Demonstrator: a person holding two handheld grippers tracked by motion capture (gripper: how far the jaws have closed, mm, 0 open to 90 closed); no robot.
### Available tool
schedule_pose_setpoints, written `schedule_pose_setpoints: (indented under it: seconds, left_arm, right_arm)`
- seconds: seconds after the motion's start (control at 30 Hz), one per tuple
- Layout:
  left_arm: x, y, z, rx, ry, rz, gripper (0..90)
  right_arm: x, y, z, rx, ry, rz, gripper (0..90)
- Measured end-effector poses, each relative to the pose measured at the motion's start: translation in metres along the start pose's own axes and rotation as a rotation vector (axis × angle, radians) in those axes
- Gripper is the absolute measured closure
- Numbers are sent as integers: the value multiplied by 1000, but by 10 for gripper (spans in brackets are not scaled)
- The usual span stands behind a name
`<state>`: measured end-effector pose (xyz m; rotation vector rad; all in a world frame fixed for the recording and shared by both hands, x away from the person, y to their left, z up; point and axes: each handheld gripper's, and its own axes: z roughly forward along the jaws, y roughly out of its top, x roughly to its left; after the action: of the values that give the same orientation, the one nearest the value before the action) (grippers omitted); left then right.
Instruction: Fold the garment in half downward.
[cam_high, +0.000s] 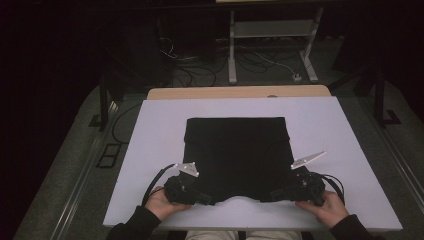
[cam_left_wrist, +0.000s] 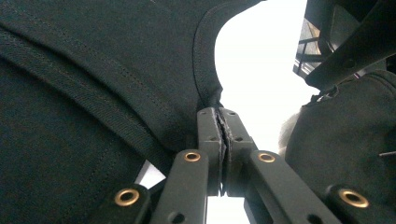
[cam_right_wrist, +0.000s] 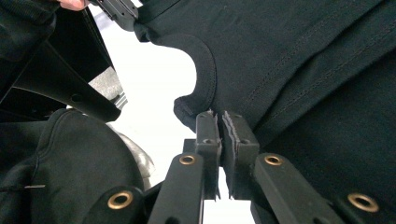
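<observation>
black T-shirt (cam_high: 235, 150) flat on table, collar edge pinched – both grippers' fingers (cam_left_wrist: 208, 135)

A flat white board (cam_high: 150, 150) covers the table, whose pale wooden edge (cam_high: 210, 93) shows at the far side. Beyond it on the dark floor stands a grey metal frame (cam_high: 272, 30) with two legs, and loose black cables (cam_high: 200, 72) lie beside it near a small white plug (cam_high: 297, 77).
</observation>
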<state>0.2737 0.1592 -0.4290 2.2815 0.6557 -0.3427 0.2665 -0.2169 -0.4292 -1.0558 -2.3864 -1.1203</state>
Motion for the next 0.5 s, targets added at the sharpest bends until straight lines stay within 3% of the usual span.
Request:
schedule_pose_setpoints:
  seconds: [0.17, 0.23, 0.33, 0.43, 0.5]
  left_arm:
    - [0, 0, 1, -13, -30, 2, 809]
    - [0, 0, 1, -13, -41, 17, 738]
    - [0, 1, 0, -26, -70, 5, 642]
    - [-3, 1, -2, -47, -65, 11, 538]
    - [-4, 1, -4, -59, -37, 21, 474]
  right_arm:
    - [0, 0, 1, 3, 1, 4, 832]
    - [0, 0, 1, 2, 2, 4, 829]
    - [0, 0, 0, -6, 3, 9, 806]
    - [2, 0, -3, -20, 2, 12, 714]
    - [4, 2, -4, -30, -11, 8, 673]
